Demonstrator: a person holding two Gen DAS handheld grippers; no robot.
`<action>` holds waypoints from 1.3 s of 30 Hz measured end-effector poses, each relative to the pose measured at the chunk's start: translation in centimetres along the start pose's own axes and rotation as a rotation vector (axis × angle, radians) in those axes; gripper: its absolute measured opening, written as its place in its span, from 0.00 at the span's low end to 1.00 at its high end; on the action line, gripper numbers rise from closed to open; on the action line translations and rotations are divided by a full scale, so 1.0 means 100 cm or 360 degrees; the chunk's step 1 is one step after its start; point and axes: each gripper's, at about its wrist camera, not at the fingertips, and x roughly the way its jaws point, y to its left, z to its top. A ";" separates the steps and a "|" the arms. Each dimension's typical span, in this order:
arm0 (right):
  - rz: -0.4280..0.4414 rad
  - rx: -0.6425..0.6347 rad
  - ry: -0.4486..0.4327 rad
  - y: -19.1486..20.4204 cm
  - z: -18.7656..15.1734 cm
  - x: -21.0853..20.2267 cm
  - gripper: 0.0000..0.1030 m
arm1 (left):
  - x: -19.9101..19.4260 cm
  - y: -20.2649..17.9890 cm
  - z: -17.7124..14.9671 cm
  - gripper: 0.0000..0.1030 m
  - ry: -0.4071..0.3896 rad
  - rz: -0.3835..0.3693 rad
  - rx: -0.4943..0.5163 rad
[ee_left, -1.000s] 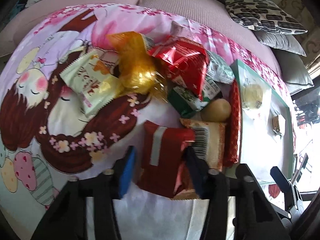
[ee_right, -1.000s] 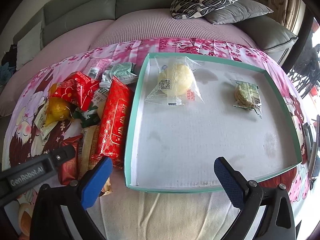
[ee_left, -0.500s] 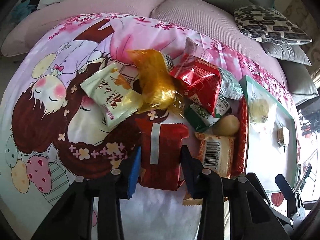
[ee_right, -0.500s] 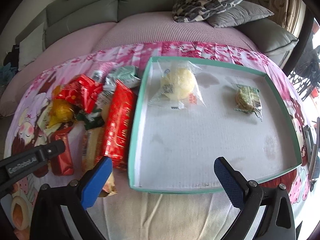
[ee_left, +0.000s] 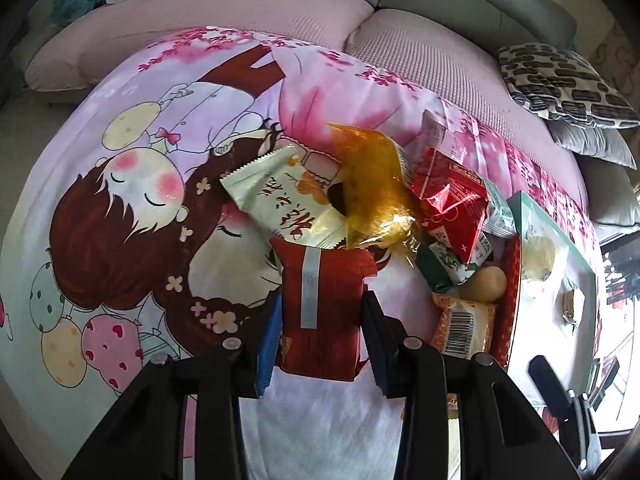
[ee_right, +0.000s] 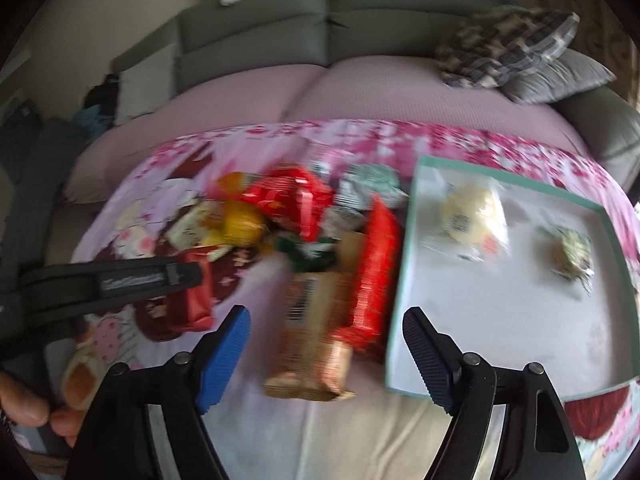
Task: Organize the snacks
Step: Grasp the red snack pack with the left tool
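In the left wrist view my left gripper (ee_left: 322, 304) is shut on a dark red snack packet (ee_left: 324, 276) with a silver strip, held just in front of the snack pile. The pile holds a cream packet (ee_left: 280, 200), an orange packet (ee_left: 372, 188) and a bright red packet (ee_left: 452, 200). The right wrist view is blurred. My right gripper (ee_right: 326, 316) is closing over a beige barcode packet (ee_right: 312, 320), and its pads do not touch it. Right of the packet lies a teal-rimmed tray (ee_right: 400, 280) holding a wrapped yellow bun (ee_right: 472, 212) and a small green-wrapped snack (ee_right: 572, 252).
A long red packet (ee_right: 376, 264) lies against the tray's left rim. Everything sits on a cartoon-print blanket (ee_left: 140, 200) spread over a pink and grey sofa (ee_right: 360, 40). Patterned pillows (ee_right: 508, 48) lie at the back right. A person's hand (ee_right: 24, 404) shows at the lower left.
My left gripper closed on the dark red packet and drew it away from the barcode packet. The right gripper swung left from the tray to the pile, and its jaws narrowed.
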 end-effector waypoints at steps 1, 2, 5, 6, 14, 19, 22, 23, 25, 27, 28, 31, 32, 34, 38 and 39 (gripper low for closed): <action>0.0018 -0.0031 0.0006 0.005 0.000 0.002 0.68 | 0.001 0.000 0.001 0.40 0.0001 -0.0001 -0.0007; 0.0034 -0.0053 0.0013 0.010 -0.001 0.003 0.67 | 0.000 0.001 0.001 0.40 0.0002 -0.0002 -0.0012; 0.0063 -0.0093 0.0049 0.018 -0.003 0.011 0.66 | 0.000 0.004 0.000 0.40 0.0006 -0.0004 -0.0024; 0.0066 -0.0100 0.0058 0.018 -0.004 0.012 0.63 | 0.000 0.004 0.000 0.40 0.0006 -0.0005 -0.0024; 0.0062 -0.0091 0.0086 0.015 -0.006 0.018 0.60 | 0.002 -0.002 0.000 0.39 0.0024 -0.0020 0.0014; 0.0075 -0.0065 0.0075 0.009 -0.005 0.015 0.60 | 0.006 -0.008 -0.001 0.39 0.0038 -0.0026 0.0058; 0.0073 -0.0056 0.0071 0.009 -0.004 0.012 0.60 | 0.011 -0.010 -0.002 0.39 0.0069 -0.0012 0.0070; 0.0073 -0.0056 0.0071 0.008 -0.004 0.012 0.60 | 0.014 -0.010 -0.002 0.39 0.0084 -0.0001 0.0075; 0.0078 -0.0054 0.0076 0.009 -0.004 0.012 0.60 | 0.019 -0.010 -0.002 0.39 0.0107 0.0006 0.0068; 0.0066 -0.0065 0.0075 0.009 -0.005 0.010 0.60 | 0.024 -0.010 -0.001 0.40 0.0123 0.0002 0.0064; 0.0065 -0.0064 0.0074 0.009 -0.005 0.009 0.60 | 0.025 -0.011 -0.001 0.40 0.0126 0.0004 0.0068; 0.0017 -0.0048 0.0087 0.006 -0.005 0.011 0.60 | 0.028 -0.015 0.000 0.41 0.0134 0.0020 0.0086; 0.0014 -0.0034 0.0093 0.004 -0.005 0.011 0.60 | 0.031 -0.016 0.000 0.42 0.0147 0.0024 0.0091; 0.0005 -0.0008 0.0092 -0.001 -0.004 0.010 0.60 | 0.040 -0.018 0.001 0.45 0.0199 0.0021 0.0082; -0.0011 0.0013 0.0069 -0.007 -0.003 0.004 0.60 | 0.050 -0.023 0.003 0.43 0.0205 0.0044 0.0079; -0.0013 0.0018 0.0070 -0.008 -0.002 0.004 0.60 | 0.049 -0.023 0.003 0.41 0.0195 0.0052 0.0079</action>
